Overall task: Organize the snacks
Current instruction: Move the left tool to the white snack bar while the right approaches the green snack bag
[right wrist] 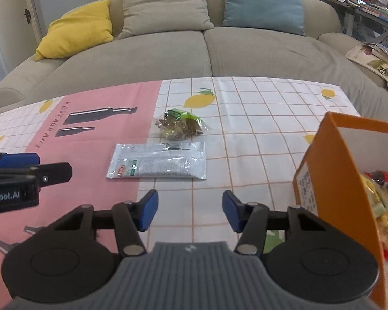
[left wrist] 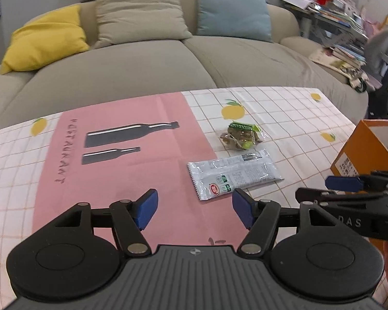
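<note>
Left wrist view: left gripper (left wrist: 195,208) hangs over the pink mat (left wrist: 121,165), blue pads parted, nothing between them; released.
Right wrist view: right gripper (right wrist: 190,210) hangs over the checked tablecloth (right wrist: 258,139), pads apart with bare cloth between; released, grasping nothing.
Landmark: orange box (right wrist: 349,170), upright on the cloth at the right edge of both views.
Box contents: open top; several snack packets (right wrist: 380,201) piled inside, yellow and red wrappers visible, individual items not readable.
Box exterior: white printed label (right wrist: 306,188) on the side facing the grippers.
Silver packet (right wrist: 157,164): flat on the cloth, well left of the orange box, one end lying on the pink mat's edge; red round logo at that end.
Green-topped bag (right wrist: 182,125): clear wrapper with brown pieces, left of the orange box, just beyond the silver packet, not touching it as far as visible.
Gripper positions: both sit nearer the camera than the silver packet; the right one is just beside the orange box, the left one farther from it.
Surface: white cloth with an orange grid and lemon prints; pink mat printed with two dark bottles.
Room: beige sofa (right wrist: 207,49) beyond the table, carrying yellow (right wrist: 77,31), beige (right wrist: 163,6) and blue (right wrist: 263,2) cushions; stacked books and papers (left wrist: 341,18) behind the orange box.
</note>
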Demonstrator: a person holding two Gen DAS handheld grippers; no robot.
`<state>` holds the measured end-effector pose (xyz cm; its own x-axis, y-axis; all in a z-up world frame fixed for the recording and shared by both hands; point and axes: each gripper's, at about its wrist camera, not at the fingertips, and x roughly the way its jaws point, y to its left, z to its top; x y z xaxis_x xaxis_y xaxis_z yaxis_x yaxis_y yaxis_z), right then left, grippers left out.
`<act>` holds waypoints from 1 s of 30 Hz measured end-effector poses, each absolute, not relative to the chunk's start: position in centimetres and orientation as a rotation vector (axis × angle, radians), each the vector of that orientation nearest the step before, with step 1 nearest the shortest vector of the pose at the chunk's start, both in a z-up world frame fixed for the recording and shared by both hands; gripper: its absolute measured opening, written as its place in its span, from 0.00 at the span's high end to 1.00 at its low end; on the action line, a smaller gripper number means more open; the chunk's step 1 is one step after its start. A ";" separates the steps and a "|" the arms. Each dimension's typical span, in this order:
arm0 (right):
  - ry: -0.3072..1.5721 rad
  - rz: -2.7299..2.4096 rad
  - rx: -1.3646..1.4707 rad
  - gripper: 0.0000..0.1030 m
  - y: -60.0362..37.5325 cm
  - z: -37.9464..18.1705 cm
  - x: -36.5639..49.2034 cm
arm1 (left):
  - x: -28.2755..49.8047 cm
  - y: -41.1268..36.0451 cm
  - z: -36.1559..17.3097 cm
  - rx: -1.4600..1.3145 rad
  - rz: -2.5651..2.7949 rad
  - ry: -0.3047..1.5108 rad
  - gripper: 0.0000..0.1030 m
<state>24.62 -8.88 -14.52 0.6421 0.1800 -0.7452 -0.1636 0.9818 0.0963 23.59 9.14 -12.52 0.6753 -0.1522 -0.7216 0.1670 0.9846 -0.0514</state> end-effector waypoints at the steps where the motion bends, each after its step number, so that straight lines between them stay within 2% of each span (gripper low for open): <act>1: 0.854 0.195 0.016 0.49 -8.8 -14.8 25.0 | 24.0 9.1 -12.7 0.027 -0.189 0.811 0.25; 7: 0.865 0.211 0.015 0.50 -8.3 -15.7 27.5 | 26.8 8.4 -14.3 0.042 -0.268 0.853 0.25; 9: 0.872 0.210 0.027 0.59 -8.2 -16.0 28.5 | 27.9 8.3 -15.1 0.024 -0.248 0.885 0.29; 12: 0.894 0.201 0.057 0.61 -8.0 -16.7 30.1 | 29.2 8.8 -16.2 -0.077 -0.231 0.914 0.34; 15: 0.922 0.200 0.081 0.63 -7.8 -17.7 31.4 | 29.8 9.2 -17.1 -0.151 -0.207 0.940 0.45; 20: 0.920 0.232 0.086 0.82 -7.4 -18.7 32.1 | 30.1 9.1 -18.0 -0.158 -0.213 0.974 0.65; 25: 0.921 0.284 0.043 1.00 -6.0 -18.4 31.4 | 29.1 9.8 -17.9 -0.154 -0.184 0.988 0.68; 30: 0.987 0.380 0.110 1.00 -4.9 -18.9 29.4 | 27.6 11.8 -17.3 -0.183 -0.107 0.997 0.68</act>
